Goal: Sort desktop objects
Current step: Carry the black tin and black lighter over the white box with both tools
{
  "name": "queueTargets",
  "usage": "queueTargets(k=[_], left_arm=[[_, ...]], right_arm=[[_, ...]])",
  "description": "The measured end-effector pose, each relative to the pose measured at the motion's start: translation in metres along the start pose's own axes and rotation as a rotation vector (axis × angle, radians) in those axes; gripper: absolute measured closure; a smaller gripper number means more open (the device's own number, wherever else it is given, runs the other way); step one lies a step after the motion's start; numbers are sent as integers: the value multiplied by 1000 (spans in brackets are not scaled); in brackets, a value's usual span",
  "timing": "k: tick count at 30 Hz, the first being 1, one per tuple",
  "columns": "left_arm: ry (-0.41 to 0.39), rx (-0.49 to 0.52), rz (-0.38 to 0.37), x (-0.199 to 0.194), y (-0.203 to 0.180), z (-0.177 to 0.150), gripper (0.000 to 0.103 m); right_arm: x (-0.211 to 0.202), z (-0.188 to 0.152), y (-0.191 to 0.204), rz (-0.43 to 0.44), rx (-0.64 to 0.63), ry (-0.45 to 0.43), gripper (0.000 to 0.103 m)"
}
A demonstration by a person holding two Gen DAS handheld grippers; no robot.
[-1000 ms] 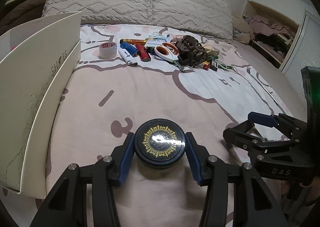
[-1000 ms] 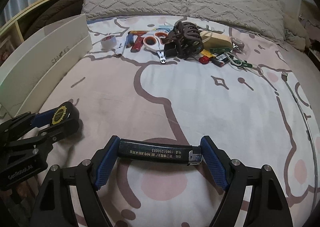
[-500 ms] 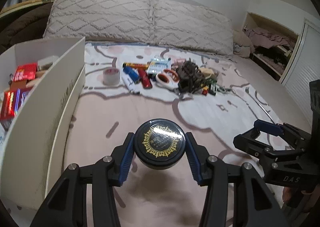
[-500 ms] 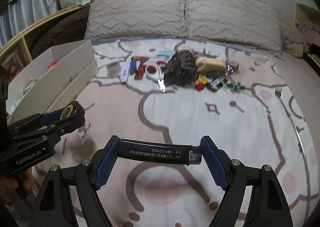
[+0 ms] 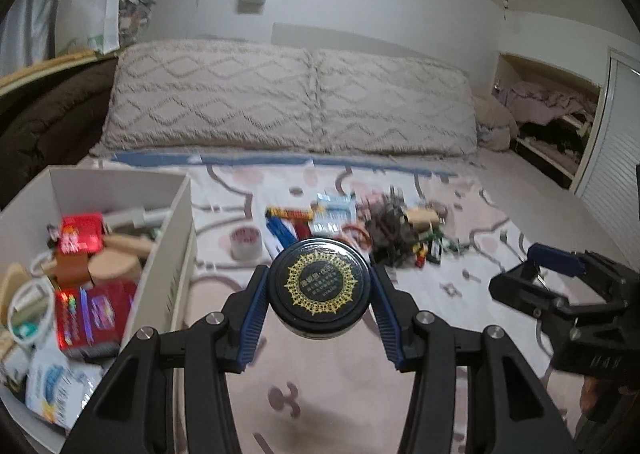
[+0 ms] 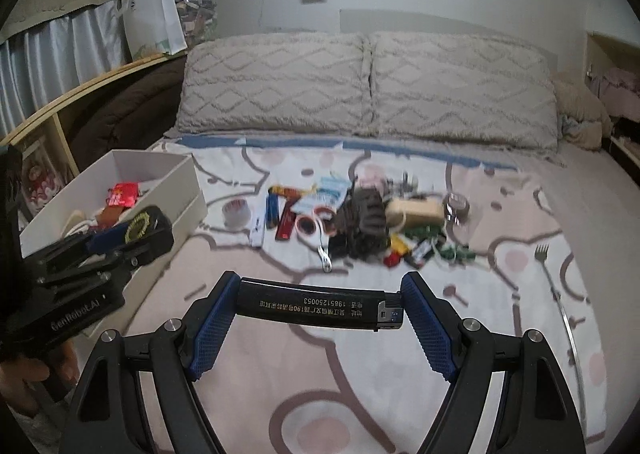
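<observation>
left gripper (image 5: 318,296) clamped on black round tin (image 5: 318,290) with gold emblem, "GenRobot.AI" on its body, right gripper (image 6: 318,304) gripping black lighter (image 6: 318,305) printed "19851250053", white box (image 5: 176,254) near left

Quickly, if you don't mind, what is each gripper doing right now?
Left gripper: shut on the round black tin.
Right gripper: shut on the black lighter, gripped end to end.

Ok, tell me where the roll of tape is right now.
The roll of tape lies on the bedspread at the left end of the clutter, between the white box and the white lighter.
</observation>
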State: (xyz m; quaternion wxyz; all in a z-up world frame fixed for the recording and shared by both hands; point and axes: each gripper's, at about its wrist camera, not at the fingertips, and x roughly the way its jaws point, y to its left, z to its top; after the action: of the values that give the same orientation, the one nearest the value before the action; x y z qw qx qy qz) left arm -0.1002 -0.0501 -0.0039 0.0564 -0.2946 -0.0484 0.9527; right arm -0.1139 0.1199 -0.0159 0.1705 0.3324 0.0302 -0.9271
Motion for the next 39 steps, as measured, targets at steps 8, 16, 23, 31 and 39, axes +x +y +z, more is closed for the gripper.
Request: queueTargets(k=[8,16,23,31,39], left_arm=[[-75,-29,19,-11,22,26,54],[-125,-48,93,-30,60,28,54],[-120,-89,116,-38,92,23,54],[-142,-124,178,-54,125,19,54],[-151,-203,311,-64,172,11,54]], right_arm=[[-4,30,17,24,-28,-58,21],[-4,54,50,69,-69,-93,21],[1,66,80,86,-111,-105,21],[15,75,109,138,-132,-84,21],[29,85,145,198,-168,-62,21]])
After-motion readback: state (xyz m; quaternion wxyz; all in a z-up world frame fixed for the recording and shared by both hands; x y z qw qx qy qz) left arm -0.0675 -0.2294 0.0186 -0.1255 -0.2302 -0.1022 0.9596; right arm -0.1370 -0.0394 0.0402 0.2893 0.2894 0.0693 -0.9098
